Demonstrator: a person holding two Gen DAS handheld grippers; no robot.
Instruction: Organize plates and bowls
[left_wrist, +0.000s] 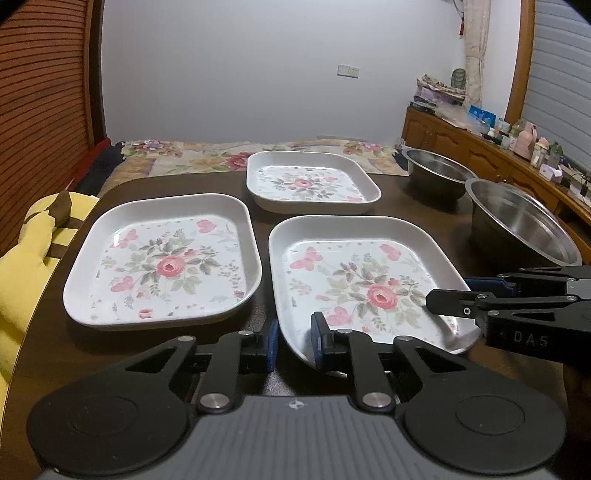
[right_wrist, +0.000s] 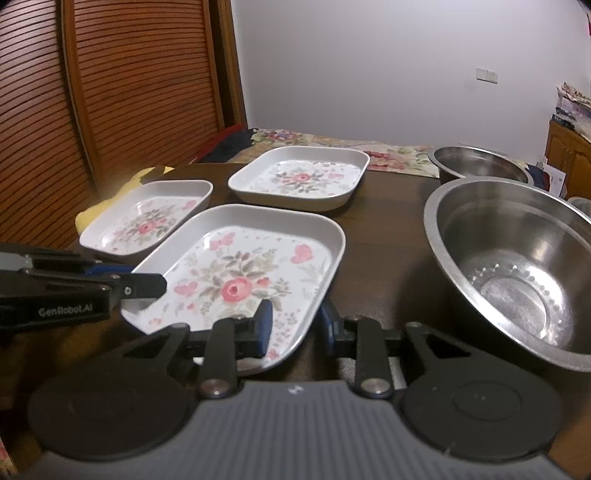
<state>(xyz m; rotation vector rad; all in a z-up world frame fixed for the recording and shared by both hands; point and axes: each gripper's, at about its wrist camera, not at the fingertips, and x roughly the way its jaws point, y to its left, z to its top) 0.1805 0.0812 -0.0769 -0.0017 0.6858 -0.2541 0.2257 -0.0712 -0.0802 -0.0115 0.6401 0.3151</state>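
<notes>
Both grippers (left_wrist: 293, 338) (right_wrist: 295, 325) clamp nearest plate's (left_wrist: 369, 273) edges.

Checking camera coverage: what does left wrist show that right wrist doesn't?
Left wrist only: the cluttered wooden sideboard and curtain at right.

Right wrist only: the inside bottom of the near steel bowl.

Both: three floral plates, two steel bowls, the slatted wooden door. The left gripper and right gripper each straddle the near plate's rim at opposite near corners, jaws nearly shut on it.
</notes>
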